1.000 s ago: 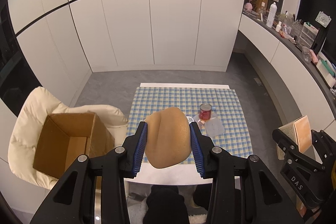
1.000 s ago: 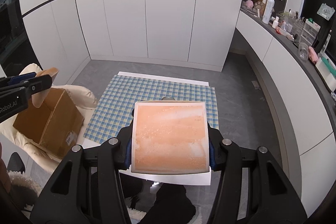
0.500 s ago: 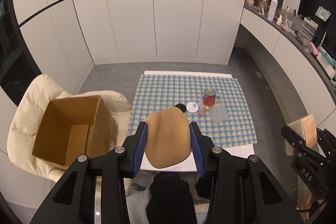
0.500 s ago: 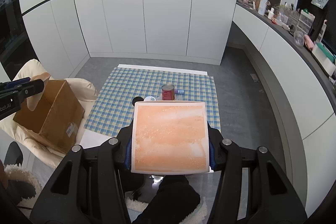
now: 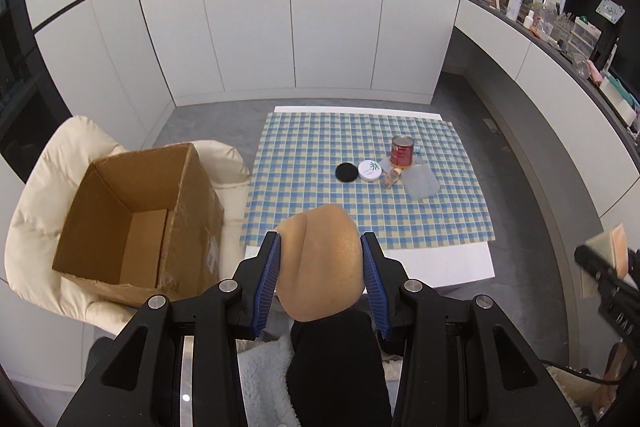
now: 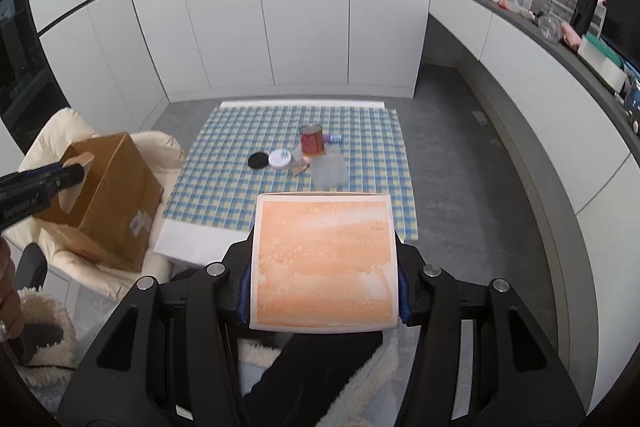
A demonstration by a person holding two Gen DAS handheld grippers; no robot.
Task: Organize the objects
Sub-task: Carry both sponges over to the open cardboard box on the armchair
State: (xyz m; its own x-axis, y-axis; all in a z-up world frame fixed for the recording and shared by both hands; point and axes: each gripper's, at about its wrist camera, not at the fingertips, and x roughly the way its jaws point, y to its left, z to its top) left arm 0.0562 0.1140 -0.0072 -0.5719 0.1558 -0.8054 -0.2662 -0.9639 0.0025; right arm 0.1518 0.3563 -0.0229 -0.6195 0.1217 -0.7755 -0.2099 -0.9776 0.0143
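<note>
Left gripper (image 5: 320, 279): your jaws are clamped on a tan rounded pad (image 5: 320, 267), held over the near table edge, right of the cardboard box (image 5: 136, 211).
Tan pad: it looks soft and light; the blue pads (image 5: 269, 279) dent its sides, so expect sag. You hold it mid-body, which seems sound.
Right gripper (image 6: 324, 263): closed on an orange flat packet (image 6: 324, 259), gripped by its two side edges.
Orange packet: looks stiff, thin, light; the glossy face may slip.
Still on checked cloth (image 5: 320, 131): red tin (image 5: 401, 151), white round lid (image 5: 370, 170), black disc (image 5: 346, 172), clear pouch (image 5: 419, 183).
Box: open, on the cream chair (image 5: 44, 187); likely destination.
</note>
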